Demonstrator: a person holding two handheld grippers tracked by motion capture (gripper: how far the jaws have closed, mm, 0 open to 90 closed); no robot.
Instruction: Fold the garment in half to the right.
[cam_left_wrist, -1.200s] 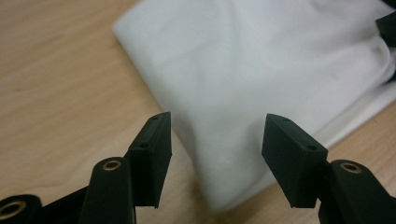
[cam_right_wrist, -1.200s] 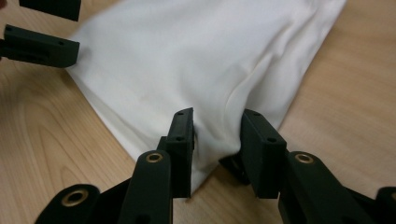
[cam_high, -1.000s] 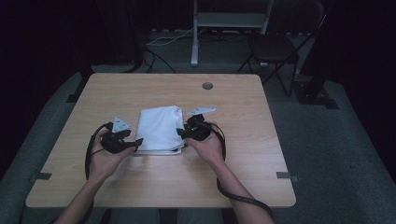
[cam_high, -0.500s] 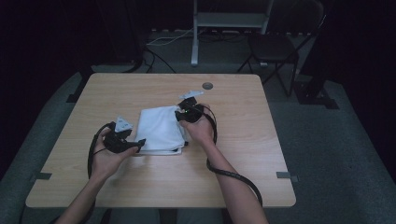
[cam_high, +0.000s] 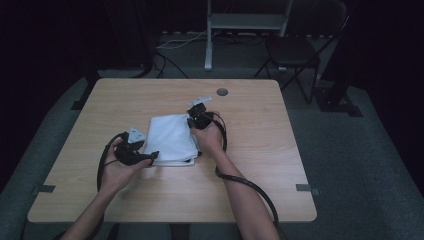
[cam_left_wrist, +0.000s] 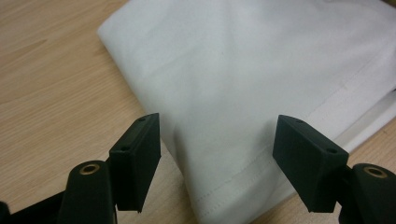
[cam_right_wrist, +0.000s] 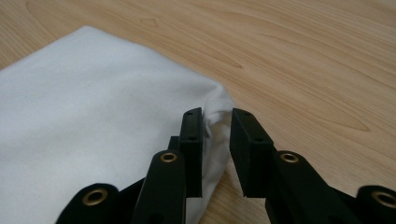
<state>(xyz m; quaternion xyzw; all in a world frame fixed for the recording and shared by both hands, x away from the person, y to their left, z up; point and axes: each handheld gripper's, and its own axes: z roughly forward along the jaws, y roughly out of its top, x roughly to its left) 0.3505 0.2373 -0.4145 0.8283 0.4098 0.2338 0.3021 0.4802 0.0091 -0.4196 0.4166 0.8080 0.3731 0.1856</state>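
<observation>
so we've got a folded white cloth with stitched hems (cam_high: 172, 139) lying flat near the middle of the light wooden table (cam_high: 260, 180), and we're working it from both sides. our right gripper (cam_high: 191, 123) is up at the cloth's far right corner; in the right gripper view (cam_right_wrist: 216, 122) its black jaws have just been closing and now stand narrow, with the bunched corner of the cloth (cam_right_wrist: 93, 126) caught between them, the pads look pressed onto the fabric.

our left gripper (cam_high: 150, 156) sits at the near left edge of the cloth. in the left gripper view (cam_left_wrist: 217, 144) its jaws have just been opening and stand wide, straddling the hemmed corner of the cloth (cam_left_wrist: 243, 79), with the pads clear of the fabric, nothing gripped there. the cloth's layers show stacked along its near edge.
</observation>
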